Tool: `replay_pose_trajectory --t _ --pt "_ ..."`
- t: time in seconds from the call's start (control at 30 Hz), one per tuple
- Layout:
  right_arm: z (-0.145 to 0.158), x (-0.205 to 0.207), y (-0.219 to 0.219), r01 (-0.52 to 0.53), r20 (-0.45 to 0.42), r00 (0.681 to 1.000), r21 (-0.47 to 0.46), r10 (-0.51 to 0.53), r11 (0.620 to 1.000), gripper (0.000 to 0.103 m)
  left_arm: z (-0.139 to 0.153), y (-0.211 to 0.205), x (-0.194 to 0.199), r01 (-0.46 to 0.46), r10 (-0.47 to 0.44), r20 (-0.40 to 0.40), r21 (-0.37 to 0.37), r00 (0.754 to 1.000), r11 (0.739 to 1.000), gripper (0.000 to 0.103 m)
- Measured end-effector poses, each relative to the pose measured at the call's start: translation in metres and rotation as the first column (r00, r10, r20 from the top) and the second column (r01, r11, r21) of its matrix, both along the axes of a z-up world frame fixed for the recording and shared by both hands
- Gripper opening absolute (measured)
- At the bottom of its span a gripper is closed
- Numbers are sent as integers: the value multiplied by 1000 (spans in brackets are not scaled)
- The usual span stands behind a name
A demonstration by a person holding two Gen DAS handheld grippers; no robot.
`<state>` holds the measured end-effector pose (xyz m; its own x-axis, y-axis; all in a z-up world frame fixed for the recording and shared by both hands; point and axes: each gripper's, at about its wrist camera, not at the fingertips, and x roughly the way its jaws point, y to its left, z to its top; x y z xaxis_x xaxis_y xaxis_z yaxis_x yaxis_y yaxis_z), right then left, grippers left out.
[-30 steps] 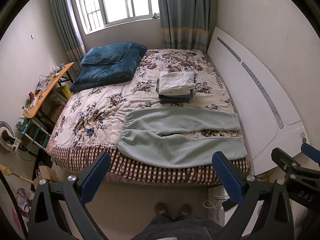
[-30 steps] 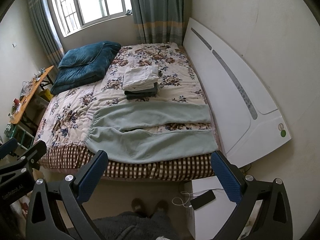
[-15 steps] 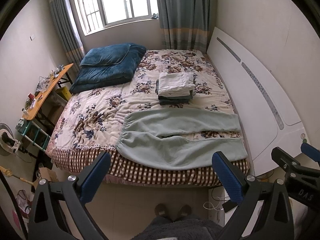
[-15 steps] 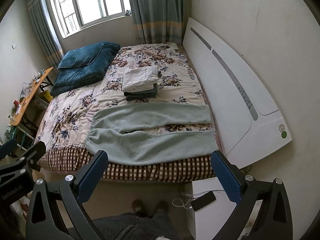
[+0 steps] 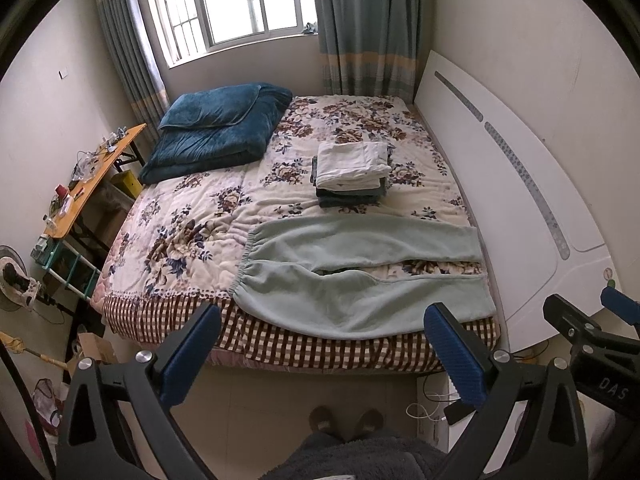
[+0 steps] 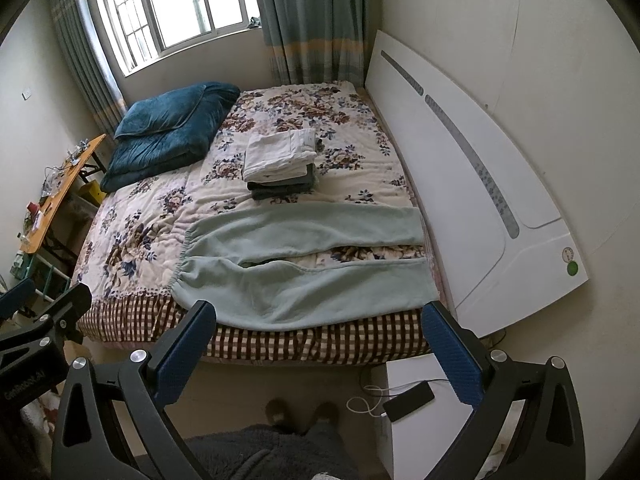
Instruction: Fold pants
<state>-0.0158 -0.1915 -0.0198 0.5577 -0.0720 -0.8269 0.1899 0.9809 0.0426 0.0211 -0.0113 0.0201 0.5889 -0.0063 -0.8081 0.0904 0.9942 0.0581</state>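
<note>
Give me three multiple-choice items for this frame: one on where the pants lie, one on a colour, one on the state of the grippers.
1. Where do the pants lie?
A. On the floor
B. Spread flat along the near edge of the bed
C. On the folded stack

2. What colour is the top piece of the folded stack?
A. White
B. Red
C. Black

3. How are the left gripper and right gripper?
A. Both shut on the pants
B. One holds a leg
C. Both open, holding nothing

Answers:
1 B, both legs lie apart on the floral cover, the waistband to the left.
2 A, a white piece tops darker ones.
3 C, the blue fingers stand wide apart, short of the bed.
</note>
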Motion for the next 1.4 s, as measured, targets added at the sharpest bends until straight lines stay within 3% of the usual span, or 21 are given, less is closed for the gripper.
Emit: replay_pose_trajectory --t 0.5,0.63,0.73,0.97,1.13,1.4 --pt "-4 2 0 -2 -6 1000 12 2 1000 103 -12 -7 -1 -5 5 -11 -1 1000 1000 103" --pt "-10 5 0 5 -8 1000 20 -5 1000 103 -26 -5 10 -46 46 35 7 998 999 103" --pt "-33 23 -4 -3 -12 1000 21 3 1000 103 -36 -4 29 -94 91 92 22 992 995 103" --pt "-101 105 0 -14 -79 997 27 16 1000 103 -85 10 110 -189 181 85 95 980 977 103" --pt "-154 179 5 -5 -135 991 36 9 999 103 -135 24 186 -199 201 -5 113 980 973 103" --pt "-235 343 9 47 -255 966 39 -36 998 103 -214 48 324 -142 159 -165 110 973 984 103"
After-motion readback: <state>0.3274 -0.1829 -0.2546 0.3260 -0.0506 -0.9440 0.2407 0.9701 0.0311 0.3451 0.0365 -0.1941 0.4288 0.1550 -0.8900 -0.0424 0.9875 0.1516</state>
